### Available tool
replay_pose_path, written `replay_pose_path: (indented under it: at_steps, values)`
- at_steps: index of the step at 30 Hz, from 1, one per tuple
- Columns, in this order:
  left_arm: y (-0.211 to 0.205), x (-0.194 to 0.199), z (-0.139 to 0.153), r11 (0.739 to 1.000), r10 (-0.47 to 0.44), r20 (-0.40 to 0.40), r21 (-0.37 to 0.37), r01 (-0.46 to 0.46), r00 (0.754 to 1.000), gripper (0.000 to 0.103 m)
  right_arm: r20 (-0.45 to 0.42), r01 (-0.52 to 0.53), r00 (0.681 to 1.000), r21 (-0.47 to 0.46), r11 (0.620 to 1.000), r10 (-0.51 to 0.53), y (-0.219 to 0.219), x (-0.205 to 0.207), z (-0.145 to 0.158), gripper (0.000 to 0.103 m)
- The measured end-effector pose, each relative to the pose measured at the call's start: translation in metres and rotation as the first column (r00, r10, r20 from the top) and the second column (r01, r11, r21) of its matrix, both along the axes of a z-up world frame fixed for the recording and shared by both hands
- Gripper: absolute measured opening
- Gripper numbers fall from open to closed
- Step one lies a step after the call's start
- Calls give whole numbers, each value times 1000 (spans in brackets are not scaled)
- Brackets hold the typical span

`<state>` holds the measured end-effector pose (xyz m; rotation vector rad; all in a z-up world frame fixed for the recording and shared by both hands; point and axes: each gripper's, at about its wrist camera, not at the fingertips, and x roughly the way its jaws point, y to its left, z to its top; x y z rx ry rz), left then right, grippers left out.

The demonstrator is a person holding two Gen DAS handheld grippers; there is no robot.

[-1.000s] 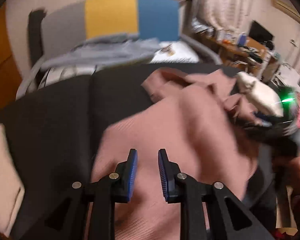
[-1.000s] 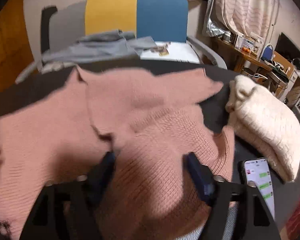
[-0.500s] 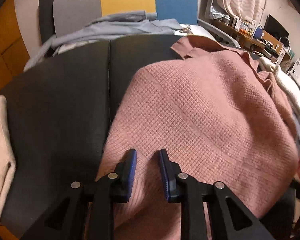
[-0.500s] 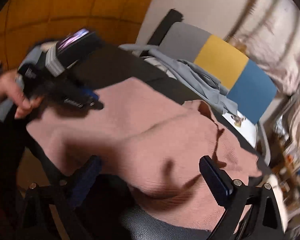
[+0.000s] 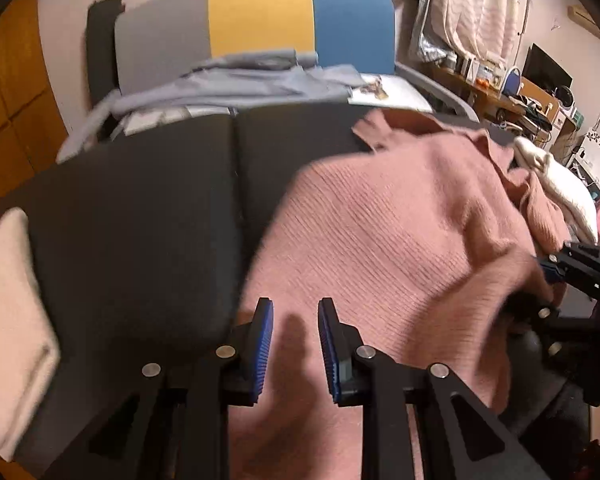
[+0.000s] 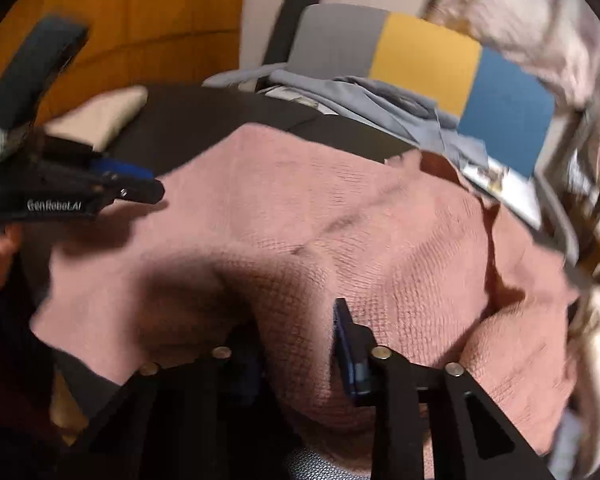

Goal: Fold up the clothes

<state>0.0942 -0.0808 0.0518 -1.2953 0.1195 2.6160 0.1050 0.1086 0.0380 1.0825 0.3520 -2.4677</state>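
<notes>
Now the pink waffle-knit sweater (image 5: 384,236) lies spread over the dark padded bench (image 5: 148,216). Its near hem is bunched between the right gripper (image 6: 296,344), whose jaws have just been closing on it. The left gripper (image 5: 294,344), marked "GenRobot.AI", holds its jaws narrow over the hem.

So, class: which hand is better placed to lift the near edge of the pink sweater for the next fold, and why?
Right, probably. The right tongs have just been closing and have a thick bunch of the pink sweater between them, while the left tongs grip only a thin fold.
</notes>
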Motion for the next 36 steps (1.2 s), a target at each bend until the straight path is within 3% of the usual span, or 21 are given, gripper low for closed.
replay_pose_path:
  at_steps: [6, 11, 15, 17, 20, 21, 23, 24, 27, 30, 32, 36]
  values:
    - [-13, -20, 9, 999, -27, 39, 46, 25, 999, 23, 34, 74, 997, -111, 991, -70, 22, -4, -1, 25]
    - [1, -34, 0, 990, -133, 51, -30, 134, 990, 23, 56, 146, 989, -193, 970, -138, 48, 6, 3, 24]
    - [24, -47, -7, 954, -295, 108, 97, 285, 950, 23, 68, 165, 986, -214, 963, -154, 60, 9, 0, 24]
    - [35, -53, -8, 940, -330, 112, 127, 316, 937, 23, 72, 171, 985, -220, 960, -158, 63, 11, 1, 24]
    - [46, -70, -14, 912, -381, 155, 228, 342, 912, 24, 78, 176, 984, -225, 958, -163, 67, 12, 1, 24]
    - [51, -73, -17, 912, -382, 169, 229, 341, 909, 24, 80, 176, 984, -226, 958, -162, 68, 13, 0, 24]
    - [60, -76, -21, 932, -358, 171, 120, 341, 918, 22, 79, 176, 984, -227, 958, -163, 71, 16, 0, 24]
    - [58, -72, -13, 940, -336, 119, 104, 325, 934, 21, 79, 178, 983, -229, 957, -164, 73, 17, 0, 24]
    - [42, -63, 8, 944, -304, 5, 134, 300, 953, 26, 81, 184, 982, -236, 954, -169, 76, 19, -1, 24]
    - [27, -70, 0, 963, -265, 55, 71, 261, 963, 27, 87, 185, 982, -245, 952, -168, 79, 17, -3, 24]
    - [19, -78, -10, 961, -258, 117, 129, 243, 959, 28, 89, 185, 982, -246, 951, -168, 78, 17, -4, 24]
    - [14, -84, -29, 953, -266, 201, 203, 225, 943, 44, 84, 182, 983, -235, 955, -166, 76, 19, -5, 25]
